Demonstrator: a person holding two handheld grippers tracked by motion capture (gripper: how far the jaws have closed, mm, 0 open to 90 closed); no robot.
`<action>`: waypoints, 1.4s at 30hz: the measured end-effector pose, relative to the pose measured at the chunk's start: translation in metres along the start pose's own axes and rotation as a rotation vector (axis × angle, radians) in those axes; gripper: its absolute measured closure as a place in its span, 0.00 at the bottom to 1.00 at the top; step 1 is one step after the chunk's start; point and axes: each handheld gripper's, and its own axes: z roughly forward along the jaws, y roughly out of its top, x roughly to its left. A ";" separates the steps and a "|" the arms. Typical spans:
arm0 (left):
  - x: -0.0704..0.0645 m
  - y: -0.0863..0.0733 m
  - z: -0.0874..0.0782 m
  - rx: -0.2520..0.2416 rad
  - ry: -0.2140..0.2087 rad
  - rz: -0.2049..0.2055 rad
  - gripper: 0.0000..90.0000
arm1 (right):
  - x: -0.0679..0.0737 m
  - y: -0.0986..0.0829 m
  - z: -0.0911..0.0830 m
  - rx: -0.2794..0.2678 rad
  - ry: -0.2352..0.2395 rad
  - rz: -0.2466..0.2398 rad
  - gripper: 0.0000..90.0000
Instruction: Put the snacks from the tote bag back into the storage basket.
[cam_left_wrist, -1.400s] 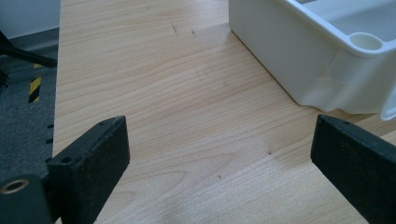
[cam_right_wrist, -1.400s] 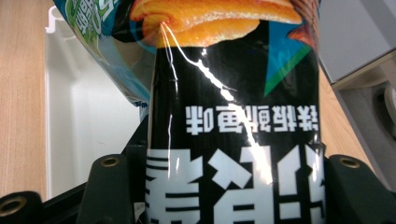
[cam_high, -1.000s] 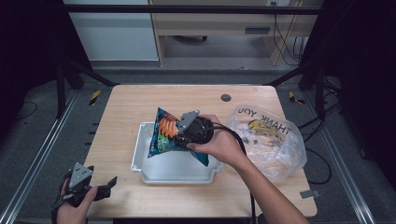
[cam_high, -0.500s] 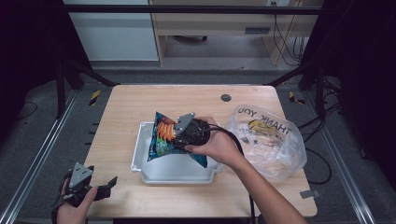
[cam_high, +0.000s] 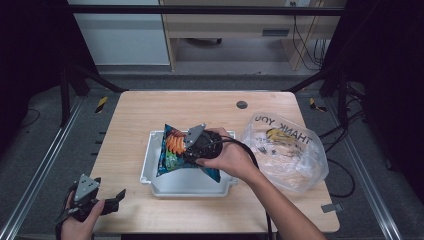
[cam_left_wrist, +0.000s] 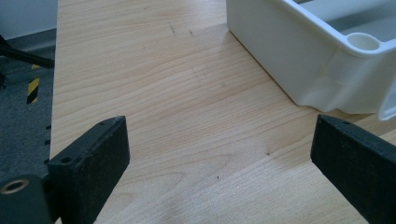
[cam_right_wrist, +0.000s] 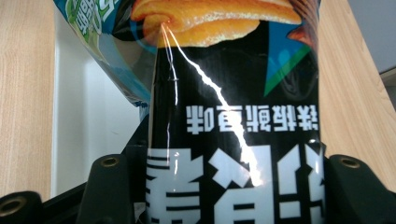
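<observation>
From my high view I look down on a light wooden table (cam_high: 150, 112) with a small dark round plug (cam_high: 242, 104) set into its far edge. Around it runs grey carpeted floor (cam_high: 45, 135), crossed on each side by a silver metal rail (cam_high: 35, 180). Black slanted frame legs (cam_high: 80, 75) rise at the far corners, and a strip of yellow-and-black hazard tape (cam_high: 101, 104) lies near the left one. Beyond the table stands a pale wooden desk (cam_high: 240, 25) with black cables (cam_high: 300, 35) hanging beside it, next to a white cabinet panel (cam_high: 120, 32). Both flanks fall into deep shadow.
</observation>
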 end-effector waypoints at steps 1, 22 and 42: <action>0.000 0.000 0.000 0.001 -0.001 0.001 0.05 | 0.001 0.000 0.001 0.003 0.003 0.001 0.47; 0.000 0.001 0.000 0.004 -0.002 0.005 0.05 | 0.006 -0.001 0.014 0.023 0.035 -0.023 0.47; 0.000 0.001 0.000 0.004 -0.003 0.008 0.05 | 0.010 -0.001 0.027 0.060 0.056 -0.036 0.47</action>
